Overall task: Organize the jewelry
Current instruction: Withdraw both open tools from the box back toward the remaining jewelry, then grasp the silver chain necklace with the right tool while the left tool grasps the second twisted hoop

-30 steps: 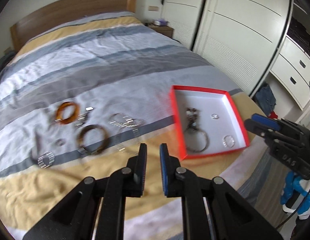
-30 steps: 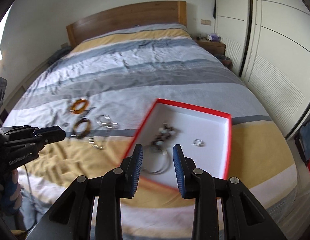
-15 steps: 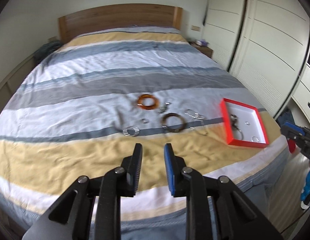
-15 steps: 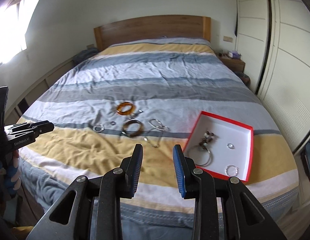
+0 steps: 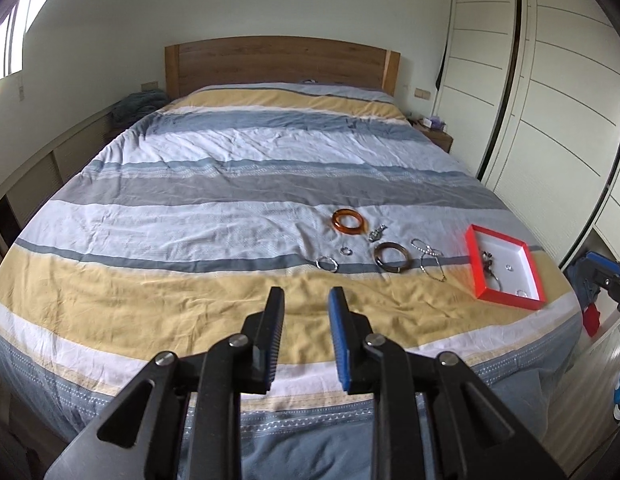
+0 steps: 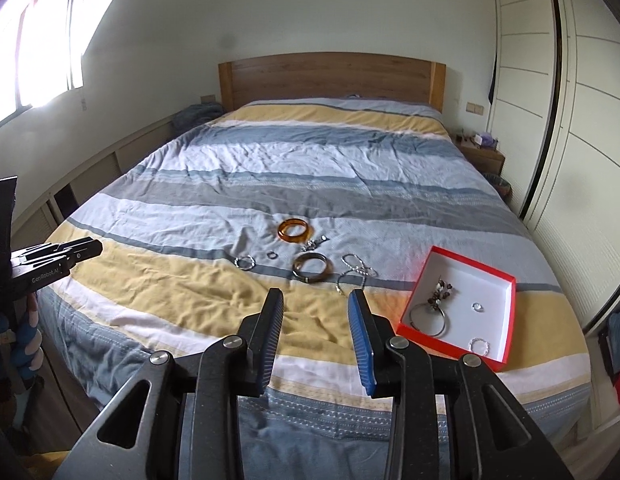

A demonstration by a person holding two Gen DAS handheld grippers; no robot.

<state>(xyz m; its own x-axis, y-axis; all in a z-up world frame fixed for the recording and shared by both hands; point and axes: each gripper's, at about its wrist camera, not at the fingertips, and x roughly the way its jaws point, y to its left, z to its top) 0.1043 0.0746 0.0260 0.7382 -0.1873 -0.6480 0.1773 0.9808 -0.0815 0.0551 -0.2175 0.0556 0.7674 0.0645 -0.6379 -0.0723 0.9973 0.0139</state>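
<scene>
Both pairs of fingers stand parted and grasp nothing. On the left gripper [image 5: 303, 300] the jaws have just been opening, with only a narrow gap and bare yellow bedding showing between them; on the right gripper [image 6: 316, 302] the jaws have also just been opening, the gap somewhat wider, again with nothing in it. Neither set touches the striped blue, grey, white and yellow bedspread [image 5: 230, 184] of the wooden-headboard bed; both hang over its foot end, angled downward.

All the jewelry lies beyond the fingertips, well apart from them. Taking the shallow red cardboard box with a white inside [image 6: 506, 312] as the landmark: it rests on the bed near the right-hand foot corner, to the right of both grippers. Inside it sit a large silver hoop with dark beads [image 6: 430, 312], a small silver ring [image 6: 477, 306] and a small beaded silver ring [image 6: 479, 346].

Left of the box, loose on the bedspread, lies a silver chain bracelet [image 6: 356, 268], just beside it a dark brown bangle [image 6: 311, 267], and farther from the box a tiny dark ring [image 6: 272, 255] and a small sparkling silver ring [image 6: 245, 262]. Behind those, toward the headboard, lies a translucent amber bangle [image 6: 295, 231] with a small silver trinket [image 6: 315, 243] just beside it on the box's side.

The left gripper's black body shows at the left edge of the right wrist view, away from the box.
</scene>
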